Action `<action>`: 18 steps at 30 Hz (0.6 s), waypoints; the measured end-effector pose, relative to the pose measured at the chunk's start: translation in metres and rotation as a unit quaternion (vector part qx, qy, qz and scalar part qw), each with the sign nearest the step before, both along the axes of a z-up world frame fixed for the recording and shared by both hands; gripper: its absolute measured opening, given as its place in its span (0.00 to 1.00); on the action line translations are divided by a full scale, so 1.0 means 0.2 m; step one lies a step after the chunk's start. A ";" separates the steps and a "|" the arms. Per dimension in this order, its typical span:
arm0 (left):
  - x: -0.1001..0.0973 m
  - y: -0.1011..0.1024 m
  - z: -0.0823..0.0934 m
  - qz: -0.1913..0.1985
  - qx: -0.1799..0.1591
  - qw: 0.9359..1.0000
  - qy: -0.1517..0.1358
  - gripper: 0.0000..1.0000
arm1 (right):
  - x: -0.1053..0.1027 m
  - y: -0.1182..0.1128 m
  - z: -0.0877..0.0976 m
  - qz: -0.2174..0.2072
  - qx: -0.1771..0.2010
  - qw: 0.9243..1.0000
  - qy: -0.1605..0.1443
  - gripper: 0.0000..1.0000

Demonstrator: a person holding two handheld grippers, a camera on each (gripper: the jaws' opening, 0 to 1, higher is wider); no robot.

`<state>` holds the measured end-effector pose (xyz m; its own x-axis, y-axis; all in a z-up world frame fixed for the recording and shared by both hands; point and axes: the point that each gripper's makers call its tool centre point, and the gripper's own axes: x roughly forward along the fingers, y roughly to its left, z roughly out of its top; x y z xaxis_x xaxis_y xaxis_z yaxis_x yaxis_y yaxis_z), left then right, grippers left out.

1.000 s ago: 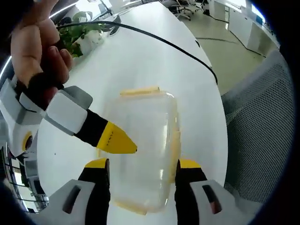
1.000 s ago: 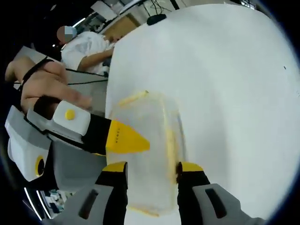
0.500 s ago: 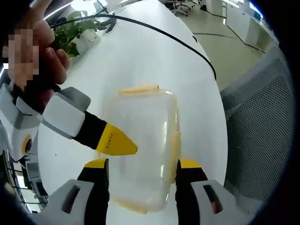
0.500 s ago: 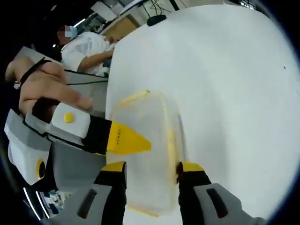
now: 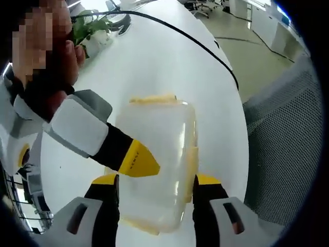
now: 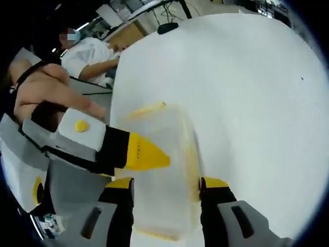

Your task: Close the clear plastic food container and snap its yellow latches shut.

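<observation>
Plastic food container (image 5: 154,170), clear and box-shaped, lies flat on the white table (image 5: 169,72) with its lid on top. In the left gripper view its long side runs from 6 o'clock up to 12 o'clock, away from the camera. One yellow latch (image 5: 152,99) sits at the far short end, and another yellow latch (image 5: 192,159) runs down the long side at 3 o'clock. The left gripper (image 5: 156,181) has its two yellow-tipped jaws wide apart, one on each long side of the box near its close end; I cannot tell if they touch it, and they are not squeezing it. The other gripper comes in from 9 o'clock in this view, and its yellow tip rests over the lid's near left part. A black cable (image 5: 195,49) crosses the table at 12 o'clock, a green plant (image 5: 95,31) stands at 11 o'clock, and a mesh chair (image 5: 280,149) is at 3 o'clock. In the right gripper view the box (image 6: 162,175) again points away toward 12 o'clock. The right gripper (image 6: 167,185) is wide open too, a jaw on each long side of the box.
</observation>
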<state>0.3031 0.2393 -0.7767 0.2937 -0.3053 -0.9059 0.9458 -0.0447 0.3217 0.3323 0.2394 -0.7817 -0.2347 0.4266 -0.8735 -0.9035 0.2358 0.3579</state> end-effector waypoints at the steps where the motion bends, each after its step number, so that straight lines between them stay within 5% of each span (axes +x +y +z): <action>1: 0.00 0.00 0.00 0.000 -0.001 1.000 0.003 0.57 | 0.00 0.00 0.01 -0.005 0.003 1.000 -0.005 0.51; 15: -0.01 0.00 0.02 -0.020 0.014 0.999 0.046 0.57 | 0.00 0.00 0.04 0.008 0.020 0.997 -0.073 0.50; 18: -0.03 -0.01 0.02 -0.019 0.007 0.997 0.071 0.64 | 0.00 0.01 0.05 0.020 0.028 0.996 -0.087 0.50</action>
<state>0.2963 0.2379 -0.7730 0.1515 -0.3012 -0.9414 0.9792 -0.0843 0.1845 0.3324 0.2415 -0.7720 -0.1001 0.4700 -0.8770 -0.9609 0.1830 0.2078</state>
